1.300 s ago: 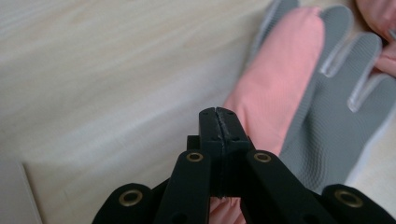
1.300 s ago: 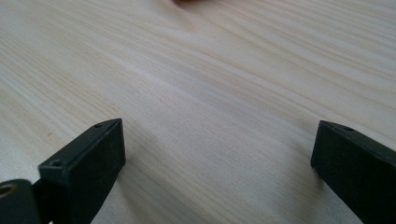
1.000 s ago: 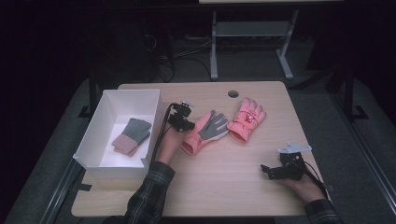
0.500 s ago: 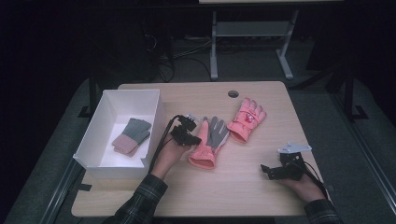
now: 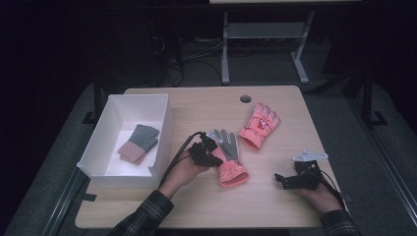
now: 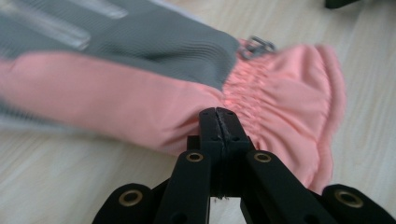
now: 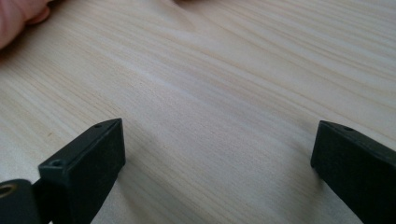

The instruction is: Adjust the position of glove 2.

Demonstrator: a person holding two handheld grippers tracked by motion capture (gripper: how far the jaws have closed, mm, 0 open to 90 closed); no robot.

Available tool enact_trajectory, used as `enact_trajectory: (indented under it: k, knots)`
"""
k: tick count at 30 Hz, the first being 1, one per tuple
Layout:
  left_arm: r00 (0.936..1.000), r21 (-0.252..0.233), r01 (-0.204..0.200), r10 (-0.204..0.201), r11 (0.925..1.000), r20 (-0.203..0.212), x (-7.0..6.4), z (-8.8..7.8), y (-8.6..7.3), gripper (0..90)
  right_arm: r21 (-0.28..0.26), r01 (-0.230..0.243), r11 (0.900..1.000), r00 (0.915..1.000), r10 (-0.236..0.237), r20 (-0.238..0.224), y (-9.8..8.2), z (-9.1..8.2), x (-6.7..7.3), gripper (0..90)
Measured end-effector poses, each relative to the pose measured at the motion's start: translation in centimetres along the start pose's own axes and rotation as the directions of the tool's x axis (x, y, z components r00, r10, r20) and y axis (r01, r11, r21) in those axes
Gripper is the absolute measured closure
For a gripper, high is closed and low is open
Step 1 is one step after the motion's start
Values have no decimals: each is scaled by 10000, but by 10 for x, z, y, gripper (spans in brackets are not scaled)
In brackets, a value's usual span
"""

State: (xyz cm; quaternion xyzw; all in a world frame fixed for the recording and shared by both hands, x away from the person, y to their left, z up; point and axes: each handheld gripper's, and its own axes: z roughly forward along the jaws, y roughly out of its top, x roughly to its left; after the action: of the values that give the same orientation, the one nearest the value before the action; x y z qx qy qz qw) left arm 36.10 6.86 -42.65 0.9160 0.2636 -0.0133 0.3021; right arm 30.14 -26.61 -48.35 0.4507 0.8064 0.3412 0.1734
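Near the table's middle, your left gripper [image 5: 212,156] has its jaws pinched tight on the edge of the pink-and-grey glove [image 5: 227,156], just where the smooth side meets the gathered cuff [image 6: 285,107] — the left gripper view shows the two tips pressed together with only a fold of fabric caught between them. That glove lies palm-up on the wooden table [image 5: 196,206], grey fingers pointing away from you, cuff toward you, close beside the white box [image 5: 162,132].

Your right gripper [image 5: 290,181] sits low near the table's right front, jaws spread wide with nothing between them — bare wood in its own view.

Judgement on the step: the glove looks bound for the box, where a folded grey-and-pink knit glove [image 5: 138,143] already lies.

- The bite is thin, only an edge fold. Lift slowly; a quick swing could shake it loose.
- Raise high enough that the hanging fingers clear the box's near wall — the box is light and could slide if the glove drags on it.
- Carry it across and lower before opening, so the glove lands flat beside the knit one rather than draped over the rim.
- The second pink glove [image 5: 259,125] lies just beyond, printed side up; keep the carried one from brushing it.
- Your right gripper is free to take that one.
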Motion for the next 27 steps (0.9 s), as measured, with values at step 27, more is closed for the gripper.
enact_trajectory:
  k: [27]
  knots:
    - [9983, -656, -560, 550, 9963, -178, 9, 17, 32, 897, -1, 19, 10000, 10000, -19, -1, 0, 0, 0, 25]
